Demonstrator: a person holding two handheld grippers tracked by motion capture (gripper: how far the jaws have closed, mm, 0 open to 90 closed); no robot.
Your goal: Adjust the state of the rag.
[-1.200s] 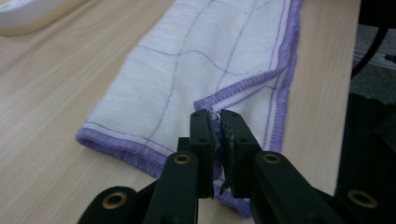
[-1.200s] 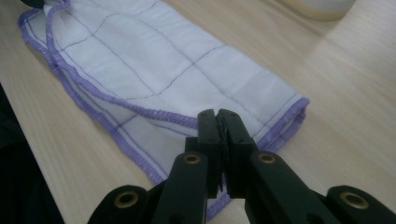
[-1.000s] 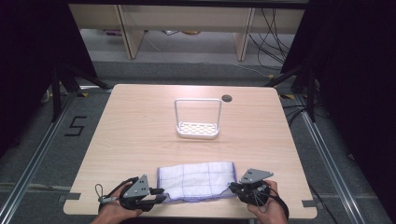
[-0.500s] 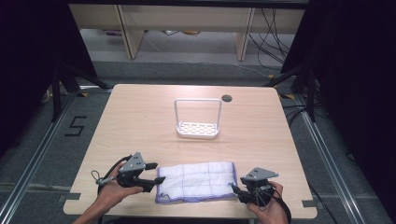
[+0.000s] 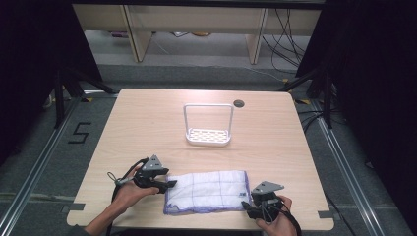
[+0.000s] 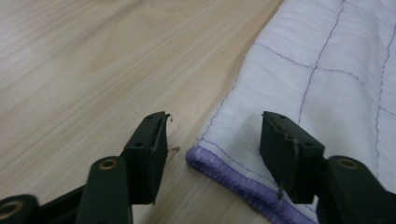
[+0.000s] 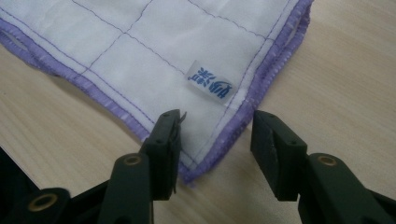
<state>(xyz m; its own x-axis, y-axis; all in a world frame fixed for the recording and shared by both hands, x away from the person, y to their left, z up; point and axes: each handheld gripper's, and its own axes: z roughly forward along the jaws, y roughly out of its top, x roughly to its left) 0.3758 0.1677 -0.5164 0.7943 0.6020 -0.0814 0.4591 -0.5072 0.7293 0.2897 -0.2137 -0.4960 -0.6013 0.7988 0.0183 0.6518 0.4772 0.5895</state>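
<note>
Two grippers, left gripper [image 5: 169, 184] and right gripper [image 5: 246, 206], have just been opening and straddle the folded cloth's [image 5: 206, 191] near corners unclamped; soft and limp, we'd pinch its purple hem.

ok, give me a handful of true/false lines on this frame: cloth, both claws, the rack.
1. The cloth lies folded flat on the table. True.
2. The left claw is clamped on the cloth's hem. False: its jaws stand apart at a purple-edged corner, one over bare wood, one over the cloth, pressing nothing.
3. The right claw straddles a corner of the cloth near a small label with blue print. True.
4. The white rack stands on the cloth. False: it stands apart, farther back on the table.
5. The cloth is plain red. False: white with thin purple grid lines and a purple hem.
</note>
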